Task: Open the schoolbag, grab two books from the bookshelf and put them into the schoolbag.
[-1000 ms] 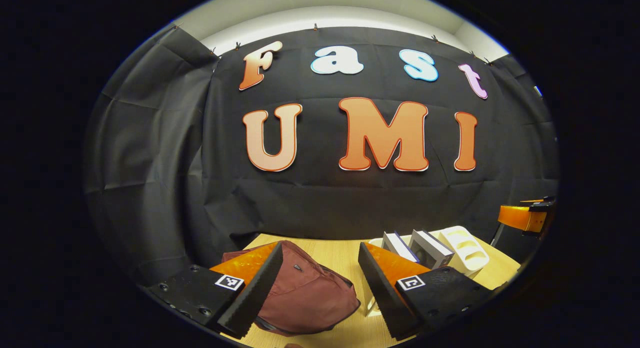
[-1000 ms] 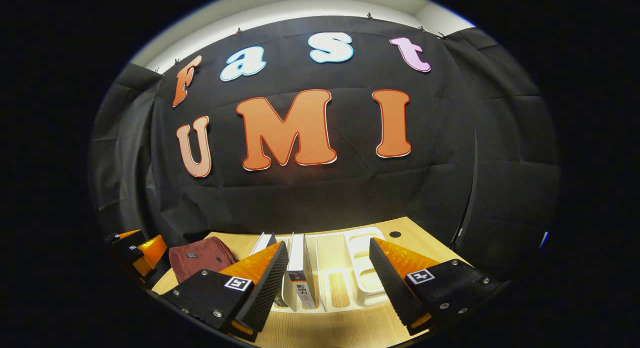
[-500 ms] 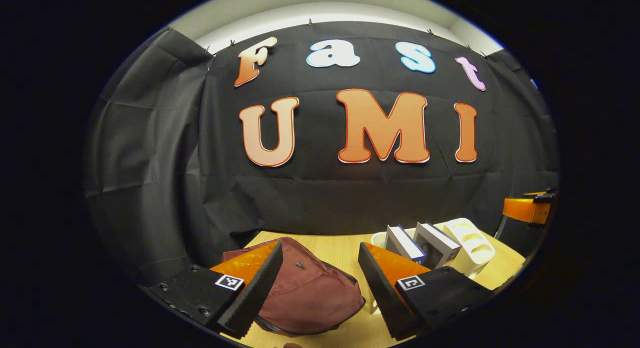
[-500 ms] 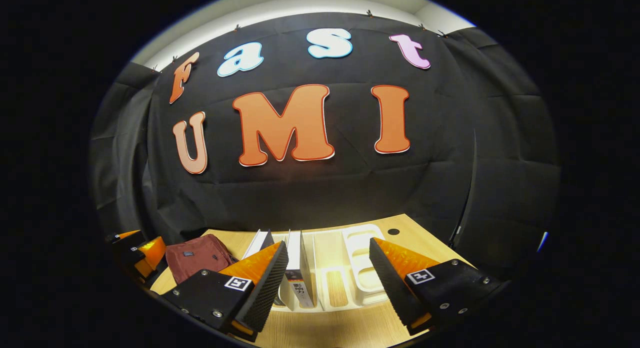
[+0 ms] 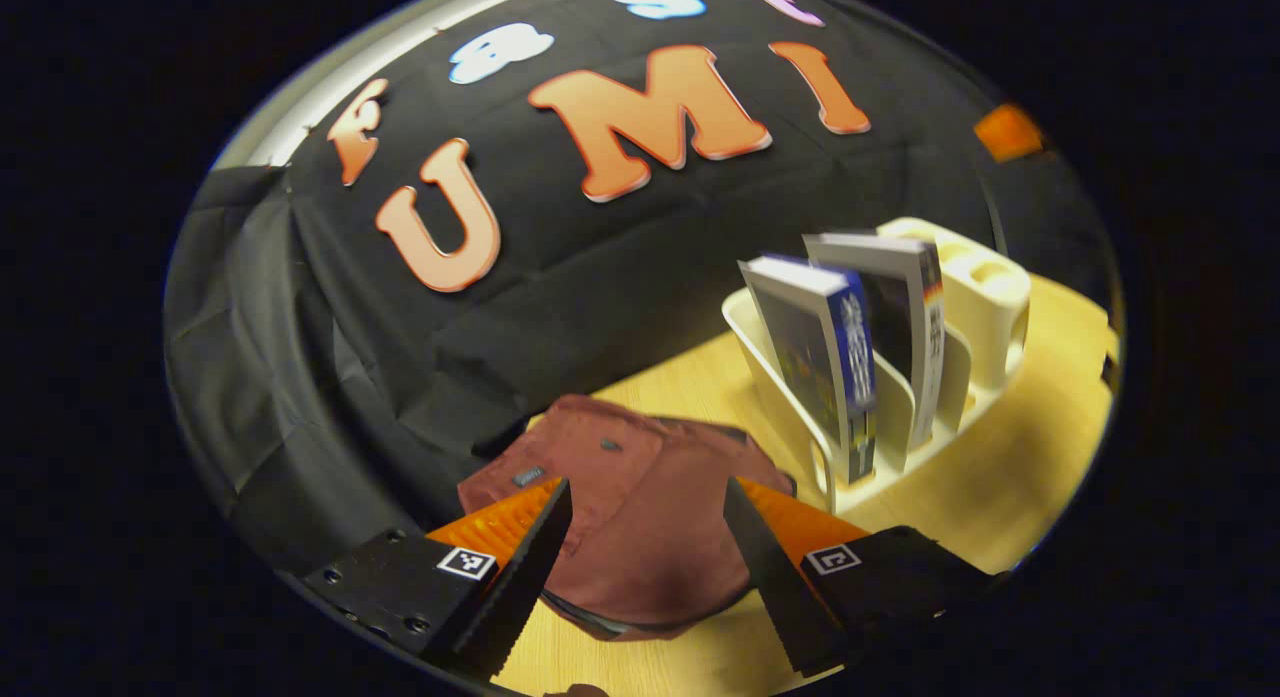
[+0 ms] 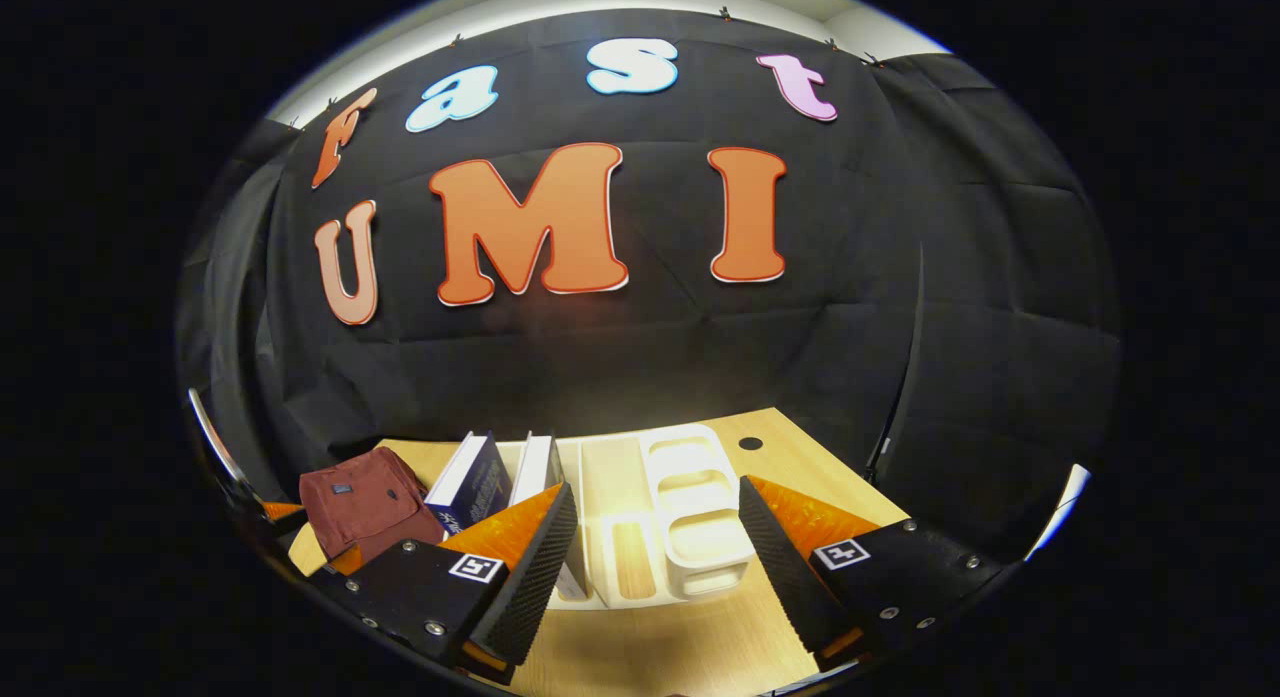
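Observation:
A dark red schoolbag point(image 5: 640, 497) lies closed on the wooden table, just ahead of my left gripper point(image 5: 645, 567), which stands open above it with nothing between its fingers. To its right a white bookshelf point(image 5: 900, 417) holds two upright books: a blue-spined one point(image 5: 835, 362) and a pale one point(image 5: 900, 317). In the right gripper view the schoolbag point(image 6: 360, 502) is at the left, the two books point(image 6: 480, 477) lean in the white bookshelf point(image 6: 690, 517), and my right gripper point(image 6: 655, 567) hangs open in front of the shelf.
The wooden table point(image 6: 700, 647) ends at the black cloth wall behind the bag and shelf. The shelf's right compartments point(image 6: 695, 522) hold nothing. A small dark hole point(image 6: 750, 443) sits in the tabletop at the back right.
The left gripper has tilted and dropped closer to the schoolbag, which now lies between its fingers in the view. The right gripper has tipped slightly down toward the shelf.

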Demonstrator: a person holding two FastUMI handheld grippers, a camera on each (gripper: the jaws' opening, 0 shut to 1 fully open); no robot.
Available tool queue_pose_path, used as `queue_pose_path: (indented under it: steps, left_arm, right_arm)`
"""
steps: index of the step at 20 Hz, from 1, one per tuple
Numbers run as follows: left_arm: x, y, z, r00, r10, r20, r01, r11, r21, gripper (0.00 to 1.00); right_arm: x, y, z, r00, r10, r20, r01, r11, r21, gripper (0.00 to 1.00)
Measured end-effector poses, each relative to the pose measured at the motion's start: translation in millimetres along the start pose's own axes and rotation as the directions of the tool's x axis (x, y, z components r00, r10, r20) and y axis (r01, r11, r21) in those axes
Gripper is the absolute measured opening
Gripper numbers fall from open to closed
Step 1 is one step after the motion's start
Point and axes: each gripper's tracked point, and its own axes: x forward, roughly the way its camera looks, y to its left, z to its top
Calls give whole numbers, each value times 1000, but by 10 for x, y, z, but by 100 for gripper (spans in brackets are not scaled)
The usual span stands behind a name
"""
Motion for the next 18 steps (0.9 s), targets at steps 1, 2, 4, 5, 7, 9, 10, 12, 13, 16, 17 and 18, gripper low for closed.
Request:
queue_pose_path:
  steps: [1, 2, 4, 5, 7, 9, 10, 12, 13, 16, 17, 18]
  left_arm:
    - [91, -124, -106, 1000, -19, -25, 20, 999, 41, 98]
    - [178, -252, -235, 998, -34, -48, 38, 996, 78, 98]
    - [348, -497, -482, 993, -63, -102, 76, 989, 128, 98]
    - [431, -588, -589, 988, -72, -133, 91, 985, 147, 98]
    - [594, -685, -756, 983, -70, -171, 104, 975, 198, 98]
    - [691, -702, -868, 978, -56, -202, 106, 964, 243, 98]
    - [707, -678, -884, 975, -48, -216, 103, 962, 253, 98]
    - [713, -612, -933, 967, -30, -253, 96, 963, 251, 98]
    - [712, -604, -949, 963, -30, -267, 97, 966, 241, 99]
    - [642, -501, -901, 960, -8, -279, 80, 965, 249, 98]
    - [623, -456, -860, 961, -5, -277, 77, 965, 249, 98]
    - [586, -409, -824, 960, -2, -279, 73, 967, 244, 96]
  right_arm:
    - [1, -57, -44, 1000, -10, -15, 10, 1000, 0, 97]
    - [2, -119, -79, 999, -23, -26, 23, 1000, -2, 97]
    - [-20, -215, -145, 998, -36, -50, 36, 999, -3, 97]
    - [-35, -233, -183, 997, -33, -68, 33, 999, 6, 97]
    - [-38, -317, -248, 994, -41, -98, 43, 999, 19, 97]
    - [-43, -395, -291, 992, -56, -114, 58, 998, 18, 97]
    - [-43, -416, -301, 991, -59, -117, 61, 998, 13, 97]
    - [-32, -432, -302, 991, -60, -117, 60, 998, -3, 97]
    - [-21, -421, -303, 991, -55, -118, 55, 998, -8, 97]
    - [14, -353, -315, 992, -29, -126, 29, 1000, 3, 97]
    - [21, -327, -315, 992, -19, -127, 20, 1000, 8, 97]
    - [32, -306, -321, 992, -11, -127, 12, 1000, 11, 97]
